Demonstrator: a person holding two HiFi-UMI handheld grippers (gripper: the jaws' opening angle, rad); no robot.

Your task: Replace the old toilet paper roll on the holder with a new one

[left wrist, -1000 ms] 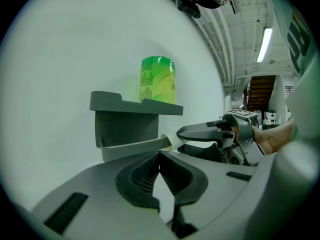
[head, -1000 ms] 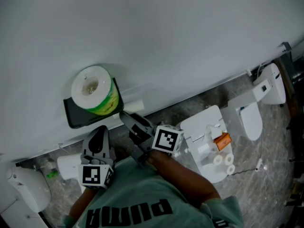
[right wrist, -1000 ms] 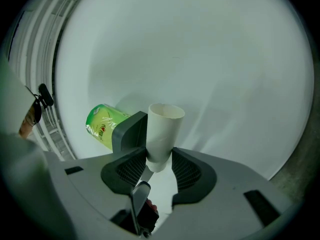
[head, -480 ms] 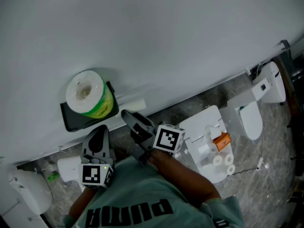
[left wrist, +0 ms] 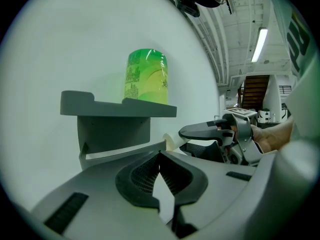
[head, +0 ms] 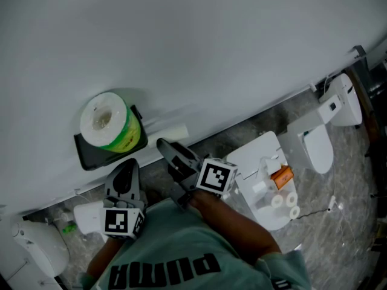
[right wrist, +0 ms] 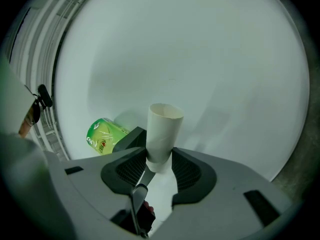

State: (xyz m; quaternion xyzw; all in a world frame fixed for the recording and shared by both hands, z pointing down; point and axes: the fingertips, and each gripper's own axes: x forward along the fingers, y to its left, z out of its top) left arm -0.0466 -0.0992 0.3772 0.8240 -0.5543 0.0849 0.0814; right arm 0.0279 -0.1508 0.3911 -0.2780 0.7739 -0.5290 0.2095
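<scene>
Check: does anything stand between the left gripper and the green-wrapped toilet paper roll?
Only the front edge of the dark grey shelf, covering the base of the green-wrapped toilet paper roll, above the left gripper.

We are seeing a white paper roll in glossy green printed wrap [head: 110, 125] and a dark grey plastic holder shelf [head: 95, 156]. The off-white cardboard tube [right wrist: 162, 129] is showing no pattern. The grey left gripper [head: 124, 169] and grey right gripper [head: 164, 145] are wearing black-and-white square markers. The stone floor [head: 344, 210] is looking mottled grey, the shirt [head: 181, 240] pale green with black letters.
</scene>
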